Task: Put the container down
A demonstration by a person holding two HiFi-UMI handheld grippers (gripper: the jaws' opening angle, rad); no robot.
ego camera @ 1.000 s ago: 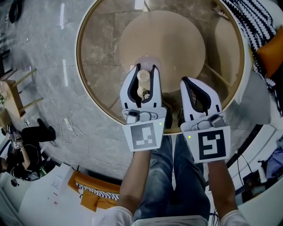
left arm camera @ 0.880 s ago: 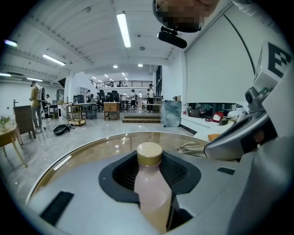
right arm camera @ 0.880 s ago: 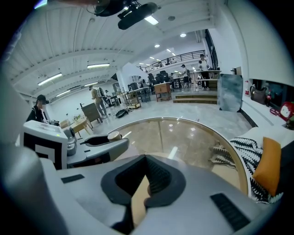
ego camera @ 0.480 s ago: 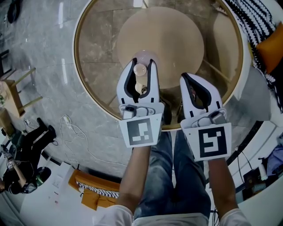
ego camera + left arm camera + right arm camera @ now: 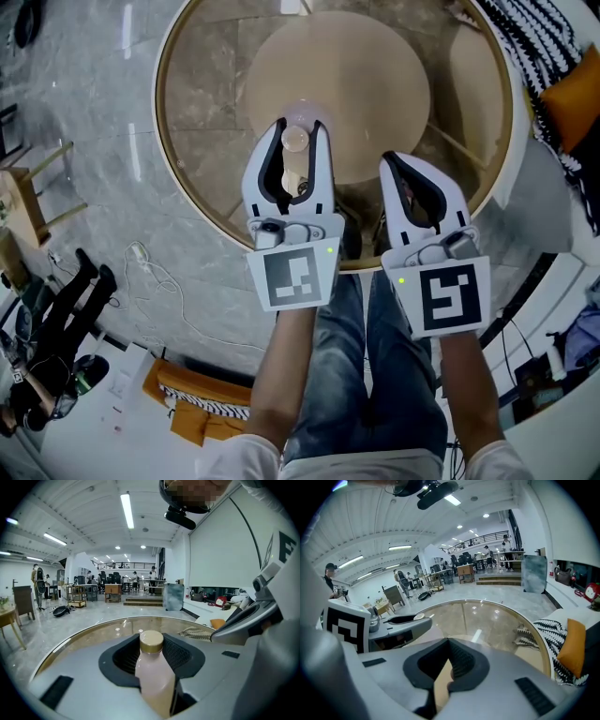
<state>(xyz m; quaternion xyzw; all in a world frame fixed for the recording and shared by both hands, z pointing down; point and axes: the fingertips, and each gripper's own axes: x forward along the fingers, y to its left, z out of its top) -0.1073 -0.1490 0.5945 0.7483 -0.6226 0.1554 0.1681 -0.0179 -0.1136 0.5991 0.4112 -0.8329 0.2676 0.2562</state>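
Pinching left gripper (image 5: 299, 127): jaws clamp pale pink, tan-capped plastic bottle (image 5: 153, 674) (upright) over round gold-rimmed glass table (image 5: 202, 103).
Right gripper (image 5: 393, 163): jaws together, empty, just beside.
Rim: black-and-white striped cushion (image 5: 536, 49) far right.

Large open-plan hall, mezzanine railing (image 5: 123, 566), ceiling strip lights (image 5: 126, 510), marble floor (image 5: 89, 141)

Left gripper (image 5: 300, 127) white (black-marked cube (image 5: 292, 278)), jeans (image 5: 342, 366) blue.

No words or numbers can be read from here. The left claw (image 5: 294, 131) and right claw (image 5: 394, 167) each carry a cube printed only with black-and-white square patterns. Any signs across the hall are too small to read.
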